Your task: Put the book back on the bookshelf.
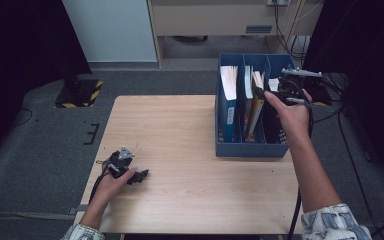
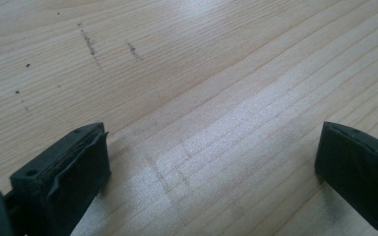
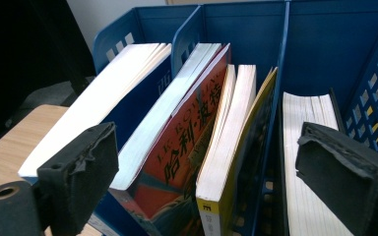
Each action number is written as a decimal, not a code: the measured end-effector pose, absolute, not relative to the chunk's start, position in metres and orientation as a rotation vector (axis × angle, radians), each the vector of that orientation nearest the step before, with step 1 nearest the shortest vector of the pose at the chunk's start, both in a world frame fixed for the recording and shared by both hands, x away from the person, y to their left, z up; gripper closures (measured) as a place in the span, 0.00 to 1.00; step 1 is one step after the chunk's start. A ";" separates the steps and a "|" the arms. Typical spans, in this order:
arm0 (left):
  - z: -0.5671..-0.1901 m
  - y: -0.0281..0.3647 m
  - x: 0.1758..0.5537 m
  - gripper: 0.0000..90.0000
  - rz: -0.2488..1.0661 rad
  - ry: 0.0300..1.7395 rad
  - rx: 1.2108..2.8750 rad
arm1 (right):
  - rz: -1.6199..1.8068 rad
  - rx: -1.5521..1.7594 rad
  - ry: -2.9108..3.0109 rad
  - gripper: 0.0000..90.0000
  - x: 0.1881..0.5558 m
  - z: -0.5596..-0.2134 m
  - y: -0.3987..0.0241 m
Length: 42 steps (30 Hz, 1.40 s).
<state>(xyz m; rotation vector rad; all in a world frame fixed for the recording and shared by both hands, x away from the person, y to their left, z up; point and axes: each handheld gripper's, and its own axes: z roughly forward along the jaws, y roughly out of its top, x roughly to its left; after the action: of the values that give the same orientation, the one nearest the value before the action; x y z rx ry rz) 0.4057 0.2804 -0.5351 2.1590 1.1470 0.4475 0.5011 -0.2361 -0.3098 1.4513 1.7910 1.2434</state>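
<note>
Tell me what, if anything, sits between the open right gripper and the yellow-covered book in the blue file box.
Nothing visible does. The right gripper hangs open just above the yellow-covered book in the middle compartment of the blue file box. The red-covered book leans right beside it.

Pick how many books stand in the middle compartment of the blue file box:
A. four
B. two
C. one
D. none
B: the right gripper view shows two books in the middle compartment of the box, a red book leaning against a yellow book, with single books in the compartments to either side.
</note>
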 end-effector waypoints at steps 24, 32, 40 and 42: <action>-0.535 0.280 0.405 0.00 0.447 1.145 2.159 | 1.234 1.372 1.870 0.07 0.453 -0.321 -0.231; -0.535 0.280 0.405 0.00 0.448 1.145 2.159 | 1.225 1.372 1.859 0.07 0.437 -0.337 -0.236; -0.536 0.280 0.405 0.00 0.449 1.145 2.156 | 1.217 1.372 1.871 0.07 0.427 -0.353 -0.233; -0.535 0.280 0.405 0.00 0.449 1.145 2.159 | 1.221 1.377 1.875 0.07 0.422 -0.357 -0.231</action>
<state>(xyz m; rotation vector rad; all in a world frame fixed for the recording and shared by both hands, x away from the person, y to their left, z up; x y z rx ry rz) 0.4051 0.2802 -0.5354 2.1587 1.1455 0.4492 0.4222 -0.2313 -0.3571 1.3774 1.8753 1.2210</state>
